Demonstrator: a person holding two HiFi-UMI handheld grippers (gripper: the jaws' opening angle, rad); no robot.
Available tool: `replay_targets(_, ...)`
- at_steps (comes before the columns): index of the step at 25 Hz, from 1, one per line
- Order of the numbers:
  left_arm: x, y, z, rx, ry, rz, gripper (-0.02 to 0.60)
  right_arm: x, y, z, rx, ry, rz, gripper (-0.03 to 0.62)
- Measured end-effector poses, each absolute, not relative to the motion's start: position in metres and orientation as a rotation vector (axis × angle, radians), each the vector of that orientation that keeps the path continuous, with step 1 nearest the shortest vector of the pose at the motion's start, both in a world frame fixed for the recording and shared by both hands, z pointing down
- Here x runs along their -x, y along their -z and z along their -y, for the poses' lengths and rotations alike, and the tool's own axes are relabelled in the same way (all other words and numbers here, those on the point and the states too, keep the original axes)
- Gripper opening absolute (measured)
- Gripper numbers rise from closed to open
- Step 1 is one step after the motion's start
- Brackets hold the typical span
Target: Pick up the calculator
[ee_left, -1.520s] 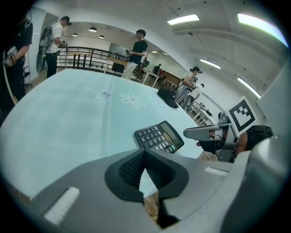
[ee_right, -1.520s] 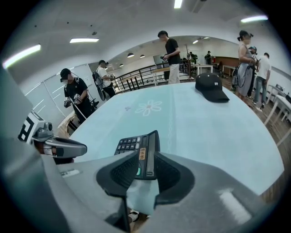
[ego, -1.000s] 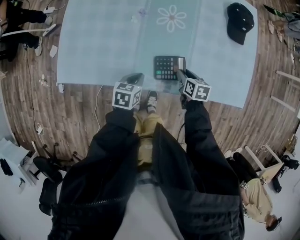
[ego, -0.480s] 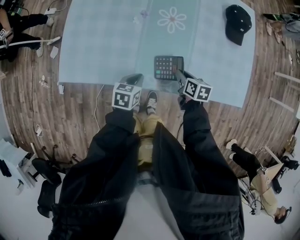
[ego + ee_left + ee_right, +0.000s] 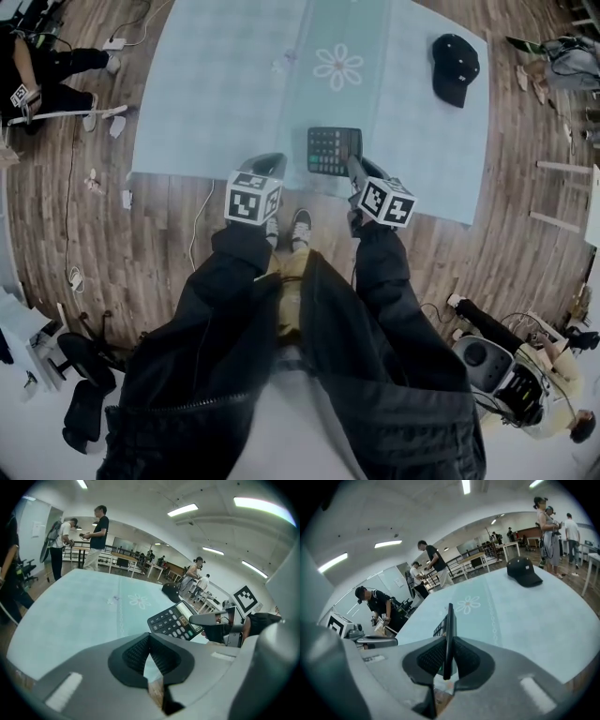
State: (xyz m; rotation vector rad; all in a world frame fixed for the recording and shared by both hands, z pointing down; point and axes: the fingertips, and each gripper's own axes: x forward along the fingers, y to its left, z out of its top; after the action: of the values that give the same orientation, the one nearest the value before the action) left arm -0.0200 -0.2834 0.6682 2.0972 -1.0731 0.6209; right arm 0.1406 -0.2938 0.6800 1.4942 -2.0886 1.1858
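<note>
The black calculator (image 5: 334, 150) hangs just above the near edge of the pale blue tablecloth (image 5: 225, 94). My right gripper (image 5: 354, 167) grips its right edge. In the right gripper view the calculator (image 5: 449, 634) stands edge-on between the pads, and the right gripper (image 5: 448, 653) is shut on it, its jaws having just been closing. The left gripper view shows the calculator (image 5: 176, 620) tilted, keys up, with the right gripper (image 5: 211, 619) at its side. My left gripper (image 5: 267, 161) hovers to the calculator's left, holding nothing. Its pads (image 5: 159, 656) meet at the tips.
A black cap (image 5: 455, 67) lies at the far right of the cloth, and a white flower print (image 5: 339, 66) sits beyond the calculator. Cables and small items lie on the wooden floor (image 5: 84, 216) at the left. People stand around the table (image 5: 436, 562).
The right gripper's jaws have closed on the calculator's right edge and lifted it off the cloth. Both grippers have risen.
</note>
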Motion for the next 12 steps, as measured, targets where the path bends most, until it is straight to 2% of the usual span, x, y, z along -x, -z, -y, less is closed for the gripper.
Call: replay_targets(12, 0.015, -0.495, 0.328, -2.393, -0.365, 1.214, -0.003, -0.15, -0.47, 0.303, -1.827, -0.813, 2.433, 0.048)
